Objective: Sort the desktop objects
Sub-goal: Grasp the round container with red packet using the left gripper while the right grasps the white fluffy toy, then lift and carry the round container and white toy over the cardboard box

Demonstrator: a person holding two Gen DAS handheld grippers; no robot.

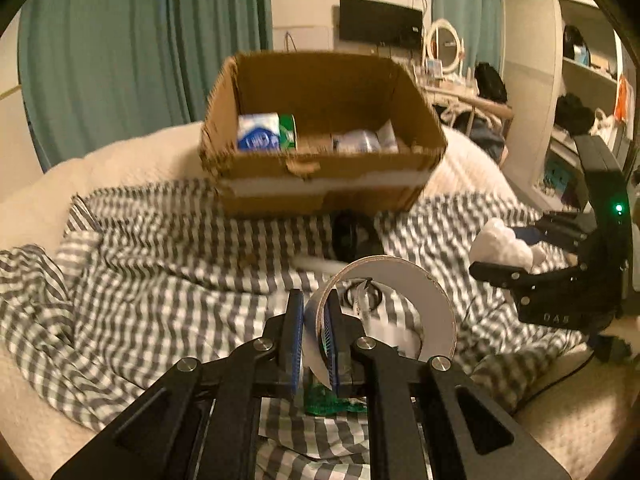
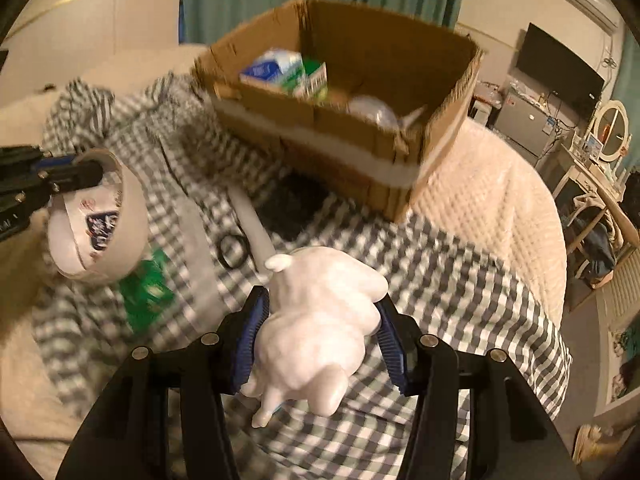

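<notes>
Bedroom; quilted bed (image 2: 488,200), vanity mirror (image 1: 443,45)

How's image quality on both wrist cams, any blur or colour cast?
Left wrist: warm yellow cast, cardboard box smeared, left gripper on tape roll sharper. Right wrist: checked cloth streaked by motion, white toy fairly sharp; fisheye vignette in both.

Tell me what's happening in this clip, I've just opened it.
A person is tidying items off a grey-and-white checked cloth into an open brown cardboard box. The left hand-held gripper is clamped on the wall of a white tape roll with a brown rim, lifted above the cloth. The right hand-held gripper grips a lumpy white soft toy. The box already holds a blue-and-white carton and some pale items. A green packet and a black ring lie on the cloth.
</notes>
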